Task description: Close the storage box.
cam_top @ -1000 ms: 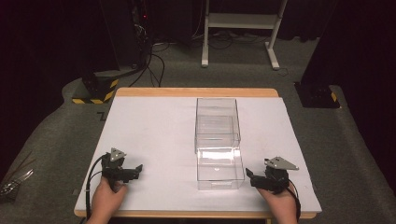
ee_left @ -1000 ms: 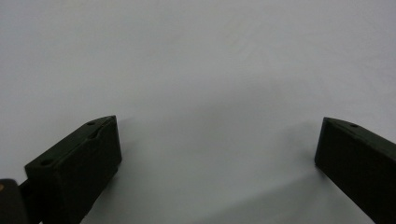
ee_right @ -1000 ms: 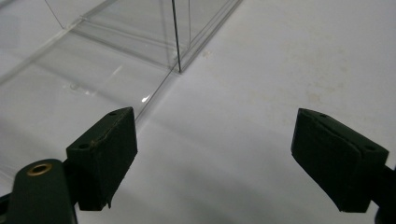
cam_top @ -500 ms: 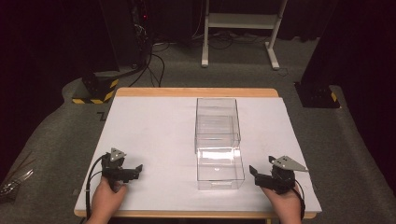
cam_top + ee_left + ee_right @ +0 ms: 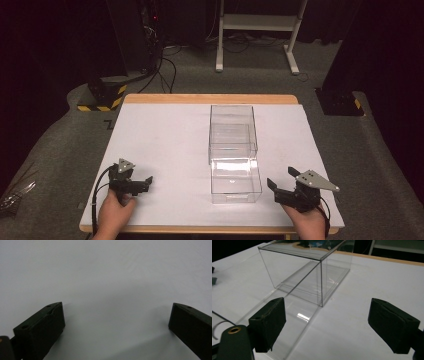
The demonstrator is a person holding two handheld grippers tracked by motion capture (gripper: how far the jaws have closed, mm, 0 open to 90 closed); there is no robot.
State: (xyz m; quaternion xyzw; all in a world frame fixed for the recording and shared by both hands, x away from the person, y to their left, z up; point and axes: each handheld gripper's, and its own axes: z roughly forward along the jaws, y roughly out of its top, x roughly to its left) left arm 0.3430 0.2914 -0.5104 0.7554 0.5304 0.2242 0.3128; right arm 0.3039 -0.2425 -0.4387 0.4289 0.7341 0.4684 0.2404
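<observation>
Clear box (image 5: 234,150) mid-table, right gripper (image 5: 280,186) just beside it, jaws apart.

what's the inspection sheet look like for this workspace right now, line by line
surface: white table top with a wooden edge, bare where it shows
job's things: clear box toward the far side, with a clear drawer drawn out of it toward the person; nothing seen inside either
clutter: nothing seen on the table
grippers: left gripper open, low over bare table, apart from the box; right gripper open, just right of the drawer, not touching it
cables: a black cable loops from the left gripper; more cables lie on the floor beyond the table
surroundings: grey carpet, a white frame stand, a yellow and black striped base, dark backdrop
</observation>
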